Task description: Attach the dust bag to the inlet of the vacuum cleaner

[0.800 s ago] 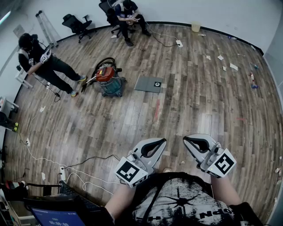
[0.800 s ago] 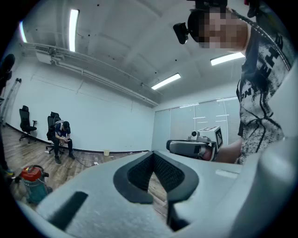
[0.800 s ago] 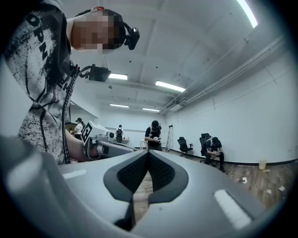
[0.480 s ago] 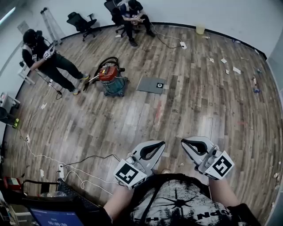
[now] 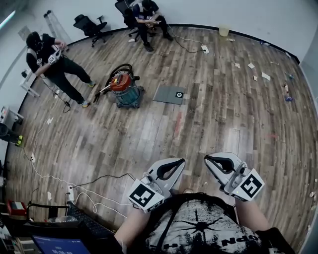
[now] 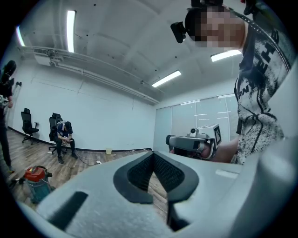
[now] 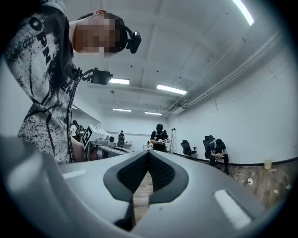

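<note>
The standing person point(image 5: 48, 62) at ten o'clock has shifted pose slightly; a red box point(image 5: 16, 207) now shows at eight o'clock.

A: Head view?
B: On the wearer's head, high up, steeply down over the floor point(image 5: 208, 114). Left gripper point(image 5: 183, 160) and right gripper point(image 5: 206, 158) sit near, at its near edge; vacuum cleaner point(image 5: 123, 89) well off.
A: Gripper views?
B: Low, roughly level, each along its own jaws, angled inward so each catches the other gripper. All three share the seated person point(image 5: 146, 12) at the floor's far edge. Head view and left gripper view share the vacuum cleaner.
</note>
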